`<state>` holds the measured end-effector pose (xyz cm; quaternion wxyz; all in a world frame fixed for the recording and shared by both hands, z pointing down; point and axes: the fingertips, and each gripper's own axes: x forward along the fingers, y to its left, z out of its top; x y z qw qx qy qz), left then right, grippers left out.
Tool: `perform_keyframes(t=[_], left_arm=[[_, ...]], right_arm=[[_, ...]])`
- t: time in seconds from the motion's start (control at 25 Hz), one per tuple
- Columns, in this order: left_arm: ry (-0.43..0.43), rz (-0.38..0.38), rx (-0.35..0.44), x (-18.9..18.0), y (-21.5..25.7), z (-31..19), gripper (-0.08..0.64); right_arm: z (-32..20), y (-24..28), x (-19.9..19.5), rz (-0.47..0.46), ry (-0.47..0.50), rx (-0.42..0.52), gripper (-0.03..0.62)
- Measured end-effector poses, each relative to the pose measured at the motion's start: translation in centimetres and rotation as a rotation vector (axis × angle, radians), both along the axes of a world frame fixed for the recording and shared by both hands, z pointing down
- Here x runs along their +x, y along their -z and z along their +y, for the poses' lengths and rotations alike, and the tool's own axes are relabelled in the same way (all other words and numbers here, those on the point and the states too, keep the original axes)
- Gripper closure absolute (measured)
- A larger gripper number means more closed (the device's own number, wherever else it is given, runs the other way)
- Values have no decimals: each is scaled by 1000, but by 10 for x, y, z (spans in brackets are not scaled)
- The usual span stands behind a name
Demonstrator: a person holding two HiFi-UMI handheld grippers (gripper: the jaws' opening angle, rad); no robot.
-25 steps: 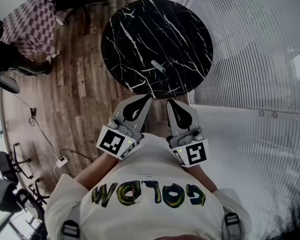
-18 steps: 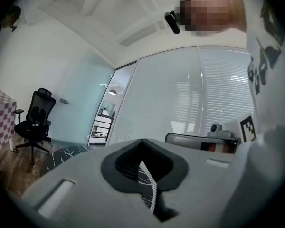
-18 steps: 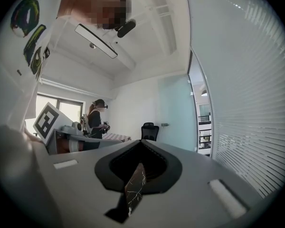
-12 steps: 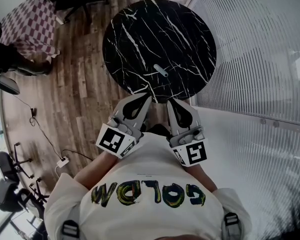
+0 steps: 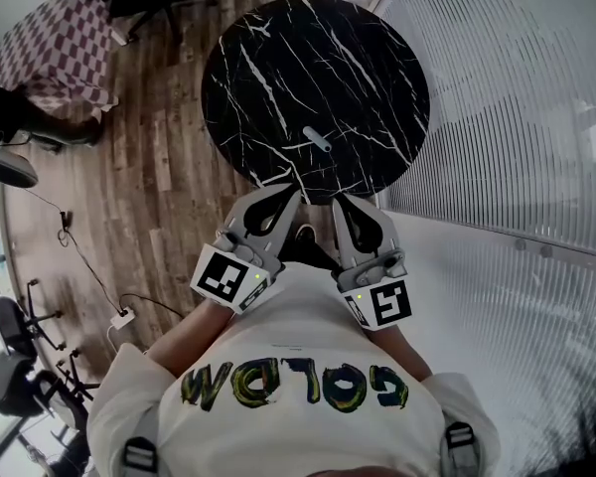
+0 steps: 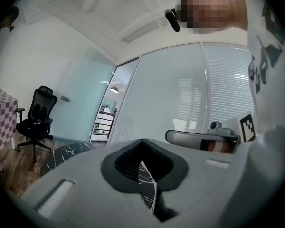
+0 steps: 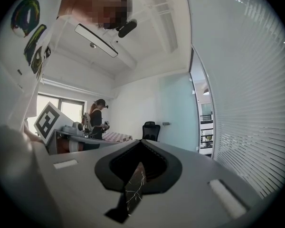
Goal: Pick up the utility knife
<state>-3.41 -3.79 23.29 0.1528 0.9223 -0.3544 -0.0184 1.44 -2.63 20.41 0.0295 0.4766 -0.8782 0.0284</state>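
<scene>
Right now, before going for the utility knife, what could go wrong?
1. The left gripper and right gripper are both shut. Reaching in like that would likely shove the utility knife instead of grasping it.
2. The knife lies flat on the glossy marble table, so a grasp may skid it away or scrape the top.

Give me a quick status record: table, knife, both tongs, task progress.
table: round black marble top, standing on a wood floor
utility knife: pale grey, lying flat on the near half of the table, nothing touching it
left tongs: shut, empty, tips at the table's near edge, apart from the knife
right tongs: shut, empty, tips at the table's near edge, beside the left tongs
task progress: knife not yet picked up
</scene>
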Motion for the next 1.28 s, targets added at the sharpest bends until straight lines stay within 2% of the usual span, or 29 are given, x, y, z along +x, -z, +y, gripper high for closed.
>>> perform_keyframes(t=[0.24,0.72,1.28], left_arm=[[18,-12,-30,6,-3,0,560],[31,-57,-71,7,-22,-19,560],[43,-87,-104,2,-63,-46,560]], right_arm=[[-4,2,8,22,27,-10,591],[-21,-26,10,61,104,-80,591],[-49,-68,6,74,128,-152,590]])
